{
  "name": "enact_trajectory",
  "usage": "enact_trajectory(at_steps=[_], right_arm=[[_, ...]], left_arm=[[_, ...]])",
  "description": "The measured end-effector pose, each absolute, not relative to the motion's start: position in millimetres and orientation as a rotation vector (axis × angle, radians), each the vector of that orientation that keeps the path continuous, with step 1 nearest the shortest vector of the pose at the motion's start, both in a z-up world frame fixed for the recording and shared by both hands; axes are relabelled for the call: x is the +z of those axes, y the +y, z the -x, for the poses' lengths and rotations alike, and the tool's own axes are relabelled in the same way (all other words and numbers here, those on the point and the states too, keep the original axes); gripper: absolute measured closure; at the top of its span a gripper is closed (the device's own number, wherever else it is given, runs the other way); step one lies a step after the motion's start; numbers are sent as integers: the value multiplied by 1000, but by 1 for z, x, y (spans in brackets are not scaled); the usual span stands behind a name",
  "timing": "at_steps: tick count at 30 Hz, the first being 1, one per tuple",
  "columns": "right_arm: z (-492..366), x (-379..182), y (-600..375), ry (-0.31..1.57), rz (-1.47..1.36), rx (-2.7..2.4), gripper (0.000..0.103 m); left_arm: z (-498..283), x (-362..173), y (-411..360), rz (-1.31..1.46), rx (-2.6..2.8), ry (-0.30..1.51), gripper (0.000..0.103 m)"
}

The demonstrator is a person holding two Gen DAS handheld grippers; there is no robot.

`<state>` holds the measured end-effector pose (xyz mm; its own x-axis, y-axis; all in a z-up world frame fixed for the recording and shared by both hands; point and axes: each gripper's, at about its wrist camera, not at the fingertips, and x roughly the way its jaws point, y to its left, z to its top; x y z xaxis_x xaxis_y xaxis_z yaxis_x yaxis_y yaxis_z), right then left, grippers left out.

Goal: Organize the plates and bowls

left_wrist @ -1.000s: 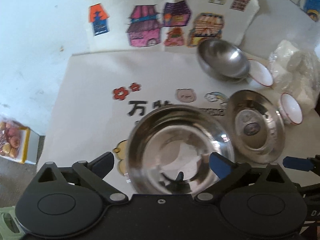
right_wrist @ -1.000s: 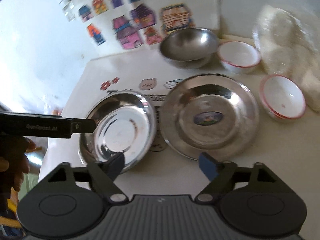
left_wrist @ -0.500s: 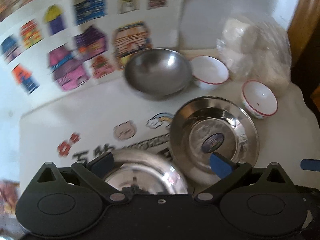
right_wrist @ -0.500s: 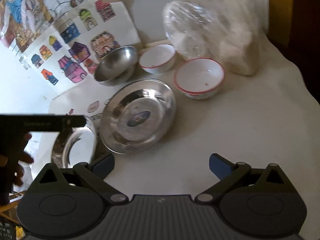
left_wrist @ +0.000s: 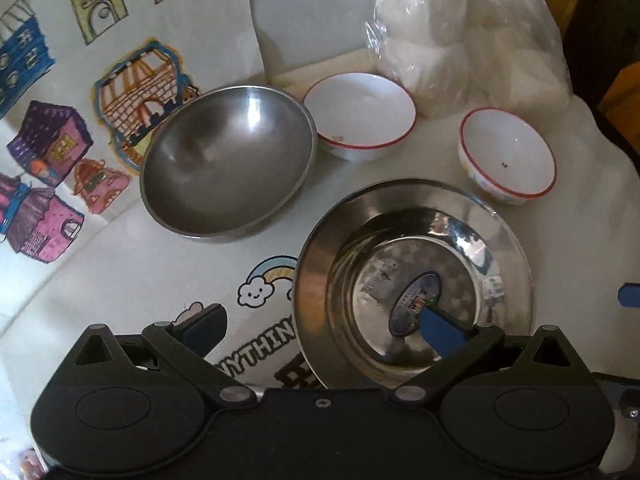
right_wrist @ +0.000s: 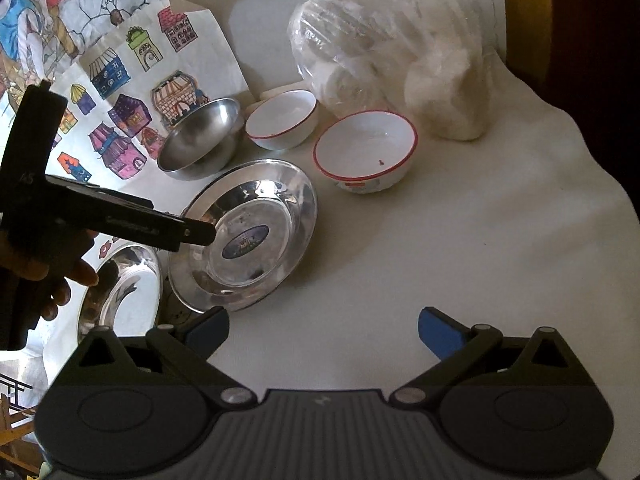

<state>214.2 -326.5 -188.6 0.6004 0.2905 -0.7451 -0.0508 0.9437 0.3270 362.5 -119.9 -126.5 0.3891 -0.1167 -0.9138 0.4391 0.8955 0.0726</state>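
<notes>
Blue pads tip both sets of my jaws, and both stand wide with nothing gripped. My right jaws (right_wrist: 322,330) have just been opening and hang over bare white cloth on the counter (right_wrist: 460,240); nothing lies between them. My left jaws (left_wrist: 320,326) hang over the near rim of a large steel plate (left_wrist: 412,280), one pad above the plate's hollow, where a dark oval sticker sits, the other off its left edge above the printed cloth. From the right view, my left hand (right_wrist: 48,268) shows at the left, and the black body of its gripper reaches over that plate's left rim. A second steel plate (right_wrist: 120,288) lies just left of the first, their rims close together; whether they touch I cannot tell. Behind the plates, a steel bowl (left_wrist: 228,160) rests tilted. Just right of it is a white bowl with a red rim (left_wrist: 360,116), and a second red-rimmed white bowl (left_wrist: 508,156) stands further right, near the sticker plate. A clear plastic bag of white rolls (left_wrist: 468,36) lies behind the bowls. Coloured drawings of houses (left_wrist: 52,148) cover the sheet at the back left.
</notes>
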Motion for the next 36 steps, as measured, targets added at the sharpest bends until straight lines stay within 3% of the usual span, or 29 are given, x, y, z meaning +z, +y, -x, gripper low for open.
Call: enact_trajectory(at_steps=[8,15,22,24,26,31,33,36], right_arm=[[-234,-193,-312,928,-299,184,1],[-248,-197,-304,948,-306,173,20],[-257,-201,-297,964,-313,177,38],[-258,-203,-297,969,-320,185,48],[-259,-204,-297,972,-317,187,55],[-260,-206,-296,976,-323,204,70],[-261,-205,-295,974,-327,221,81],[-261,-204,-293,984,-317,222,81]], left_arm=[[-370,-138,-121,-443,-378,1137,1],[-371,-140,-124,-483,-376,1118,2],[-373,-141,-121,-424,-404,1155,22],[-375,-141,-118,-389,-418,1167,28],[-377,-143,-115,-363,-420,1180,40],[-382,-142,-104,-270,-415,1191,58],[-382,-140,-102,-246,-421,1192,71],[-380,-138,-102,-231,-412,1192,74]])
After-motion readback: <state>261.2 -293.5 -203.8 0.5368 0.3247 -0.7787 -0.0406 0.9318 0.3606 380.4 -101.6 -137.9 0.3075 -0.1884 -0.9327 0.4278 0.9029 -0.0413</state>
